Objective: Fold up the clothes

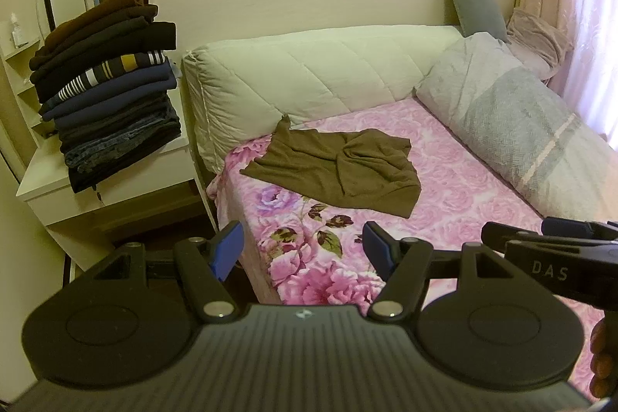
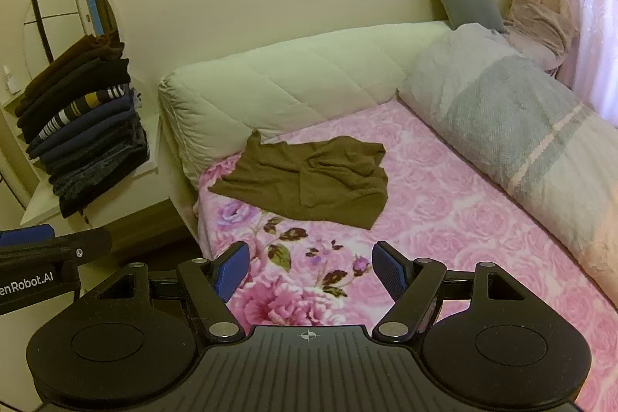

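Crumpled olive-brown garment (image 1: 336, 167) lies rumpled on the floral bed sheet (image 1: 455, 203), near the headboard cushion (image 1: 309, 72).

Left gripper (image 1: 303, 250) and right gripper (image 2: 309, 271) hover with fingers spread, empty, well short of it; pinching one twisted layer could likely drag bunched cloth or sheet, and the leaning stack of folded clothes (image 1: 108, 95) might topple.

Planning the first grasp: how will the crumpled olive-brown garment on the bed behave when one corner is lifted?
The crumpled olive-brown garment probably drapes limply: it lies in soft folds on the pink floral bedsheet. It looks thin, so likely light. One pinched corner would likely let the rest trail and bunch.
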Available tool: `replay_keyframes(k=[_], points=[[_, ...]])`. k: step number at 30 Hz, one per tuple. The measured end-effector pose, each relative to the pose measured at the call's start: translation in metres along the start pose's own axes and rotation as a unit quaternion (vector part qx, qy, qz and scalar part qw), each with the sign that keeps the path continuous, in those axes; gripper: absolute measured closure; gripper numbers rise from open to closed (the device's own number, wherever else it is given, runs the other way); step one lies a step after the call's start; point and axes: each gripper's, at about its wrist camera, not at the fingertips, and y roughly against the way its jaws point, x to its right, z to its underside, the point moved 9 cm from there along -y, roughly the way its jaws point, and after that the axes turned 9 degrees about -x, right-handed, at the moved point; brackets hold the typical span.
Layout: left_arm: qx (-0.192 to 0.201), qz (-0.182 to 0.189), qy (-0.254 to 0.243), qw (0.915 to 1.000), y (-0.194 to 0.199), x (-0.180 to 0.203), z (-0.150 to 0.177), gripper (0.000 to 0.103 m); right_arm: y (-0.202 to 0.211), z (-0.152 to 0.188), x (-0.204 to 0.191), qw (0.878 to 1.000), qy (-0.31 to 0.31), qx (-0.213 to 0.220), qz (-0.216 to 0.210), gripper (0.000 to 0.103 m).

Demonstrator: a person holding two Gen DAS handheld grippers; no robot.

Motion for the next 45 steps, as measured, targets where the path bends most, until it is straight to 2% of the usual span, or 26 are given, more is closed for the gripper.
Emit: replay_keyframes(k=[9, 27, 37, 45], points=[[-0.002, 0.010, -0.007, 0.9999, -0.016, 0.000, -0.010, 0.039, -0.009, -0.008, 0.007, 1.000, -0.013, 0.001, 0.009, 0.030], [-0.016, 0.049, -0.055, 0.9971, -0.050, 0.008, -0.035, 0.039, -0.027, -0.023, 0.020, 0.998, -0.056, -0.004, 0.037, 0.030], [-0.035, 0.046, -0.058, 0.9966, -0.080, 0.001, -0.047, 0.039, -0.058, -0.033, 0.017, 0.997, -0.062, -0.024, 0.036, 0.030], [-0.059, 0.041, -0.064, 0.9954, -0.118, -0.005, -0.064, 0.039, -0.095, -0.048, 0.022, 0.996, -0.074, -0.041, 0.033, 0.030]])
